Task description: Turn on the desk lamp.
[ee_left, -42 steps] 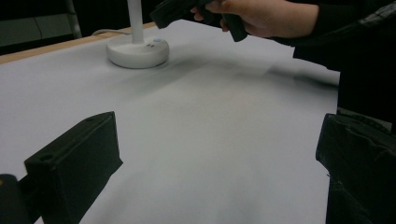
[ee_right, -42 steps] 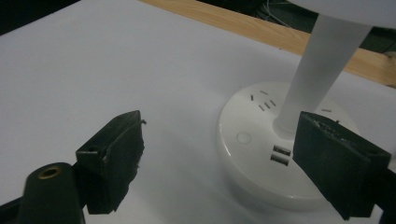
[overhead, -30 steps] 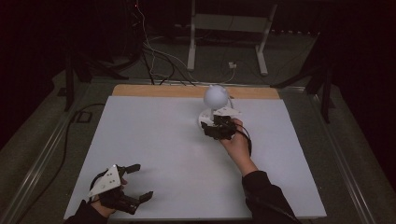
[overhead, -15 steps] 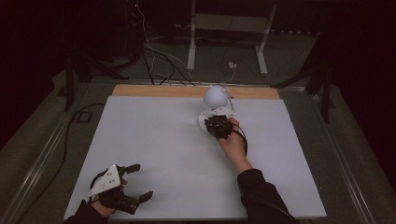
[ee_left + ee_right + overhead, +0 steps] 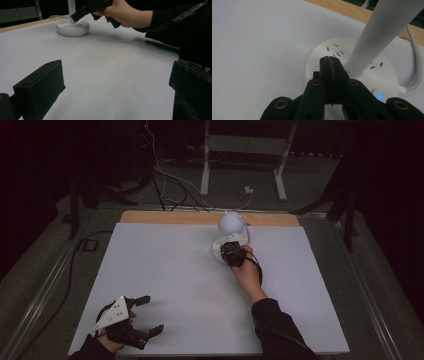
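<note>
Your right gripper (image 5: 231, 253) is over the round white base (image 5: 342, 53) of the desk lamp (image 5: 231, 223), at the far middle part of the white surface (image 5: 170, 270). In the right gripper view its two black jaws are pressed together with nothing between them, and their tips are above the top of the base, just beside the white stem (image 5: 384, 30) that rises from it. I cannot tell if the tips touch the base. On the base you see several small slot openings and a round button with a blue light (image 5: 379, 95), which is to the right of the jaws in this view. A white cord (image 5: 415, 57) leaves the base at the right side and goes toward the wooden edge (image 5: 352, 10) of the surface.

In the high view the lamp's round white head (image 5: 231, 221) is above the base, near the far edge. Your right hand (image 5: 248, 272) reaches forward from a dark sleeve (image 5: 277, 325).

Your left gripper (image 5: 134, 317) is at the near left corner of the surface, well apart from the lamp. Its jaws are wide apart and hold nothing; in the left gripper view they stand at both sides of the bare white surface, and farther off you see the lamp base and your right hand with its gripper over it.
</note>
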A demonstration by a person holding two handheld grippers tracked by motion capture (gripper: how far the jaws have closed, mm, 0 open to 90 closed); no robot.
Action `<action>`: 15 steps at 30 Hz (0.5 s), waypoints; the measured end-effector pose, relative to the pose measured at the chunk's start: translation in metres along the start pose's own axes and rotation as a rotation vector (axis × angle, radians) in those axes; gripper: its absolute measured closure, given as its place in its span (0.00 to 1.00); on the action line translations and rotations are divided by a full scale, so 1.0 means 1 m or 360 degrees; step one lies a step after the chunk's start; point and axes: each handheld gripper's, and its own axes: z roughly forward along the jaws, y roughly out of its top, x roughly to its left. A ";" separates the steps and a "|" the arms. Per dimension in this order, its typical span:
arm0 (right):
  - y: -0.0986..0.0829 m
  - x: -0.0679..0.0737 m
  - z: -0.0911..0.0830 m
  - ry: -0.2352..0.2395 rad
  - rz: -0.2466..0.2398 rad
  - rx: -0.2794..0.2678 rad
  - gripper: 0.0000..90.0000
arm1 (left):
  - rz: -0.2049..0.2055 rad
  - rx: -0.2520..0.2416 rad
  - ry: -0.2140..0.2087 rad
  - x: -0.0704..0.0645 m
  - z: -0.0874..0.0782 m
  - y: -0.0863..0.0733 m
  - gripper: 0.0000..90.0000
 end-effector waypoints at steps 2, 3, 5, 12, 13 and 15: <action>0.000 0.000 0.002 0.0002 0.0005 0.0017 1.00 | -0.0001 -0.0001 -0.0002 0.000 0.000 0.000 0.00; 0.000 0.000 0.003 0.0001 0.0004 0.0025 1.00 | -0.0003 -0.0001 -0.0002 0.000 0.000 0.000 0.00; -0.001 0.001 0.005 -0.0005 0.0003 0.0039 1.00 | -0.0002 -0.0001 -0.0001 0.000 0.000 0.000 0.00; 0.000 0.002 0.008 -0.0016 0.0006 0.0052 1.00 | -0.0002 0.0001 -0.0002 0.000 0.000 0.000 0.00; 0.000 0.002 0.008 -0.0017 0.0001 0.0054 1.00 | -0.0002 0.0002 -0.0002 0.000 0.000 0.000 0.00; 0.000 0.003 0.009 -0.0022 0.0002 0.0059 1.00 | -0.0002 0.0002 -0.0002 0.000 0.000 0.000 0.00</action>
